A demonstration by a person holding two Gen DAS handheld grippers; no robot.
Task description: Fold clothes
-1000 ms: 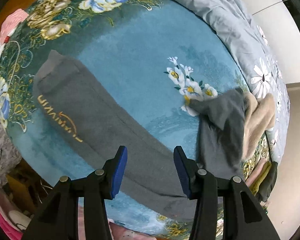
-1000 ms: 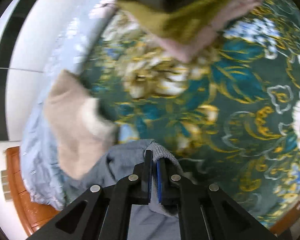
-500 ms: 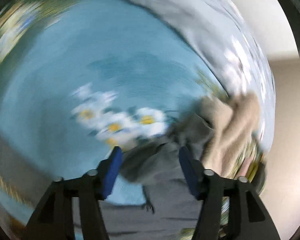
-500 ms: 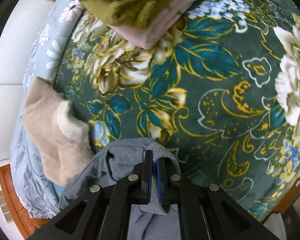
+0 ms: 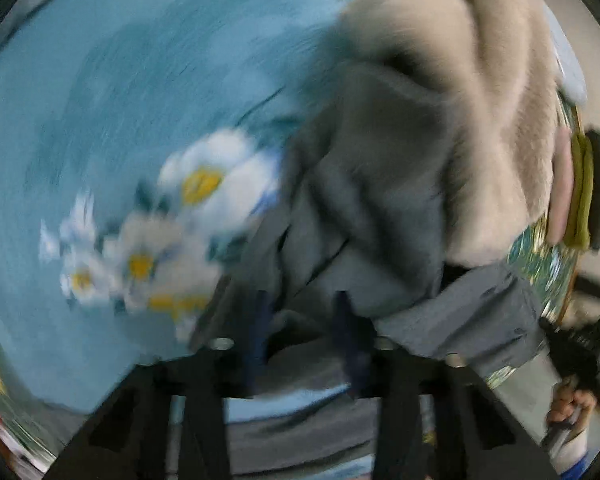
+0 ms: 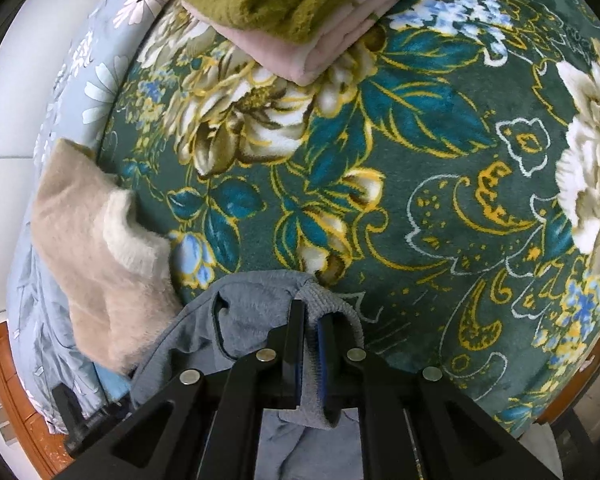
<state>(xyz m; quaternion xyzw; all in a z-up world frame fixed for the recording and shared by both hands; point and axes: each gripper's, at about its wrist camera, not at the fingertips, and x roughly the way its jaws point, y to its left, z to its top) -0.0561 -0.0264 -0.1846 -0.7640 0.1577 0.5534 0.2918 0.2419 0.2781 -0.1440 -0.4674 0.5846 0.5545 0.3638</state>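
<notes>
A grey garment (image 5: 364, 240) lies bunched on the blue floral blanket (image 5: 120, 100), blurred in the left wrist view. My left gripper (image 5: 300, 312) is open, its blue pads on either side of the garment's near folds. My right gripper (image 6: 310, 320) is shut on the grey garment's ribbed edge (image 6: 328, 304), held just above the green floral blanket (image 6: 420, 160). A beige fluffy garment (image 5: 480, 100) lies against the grey one; it also shows in the right wrist view (image 6: 96, 248).
A folded stack of olive, pink and dark clothes (image 6: 300, 8) lies at the far side of the blanket, also seen in the left wrist view (image 5: 580, 192). A pale blue floral quilt (image 6: 84, 80) runs along the left. A wooden bed edge (image 6: 8, 392) shows low left.
My left gripper has swung right and closed in on the bunched grey garment beside the beige one. My right gripper keeps its hold and has shifted slightly over the blanket.
</notes>
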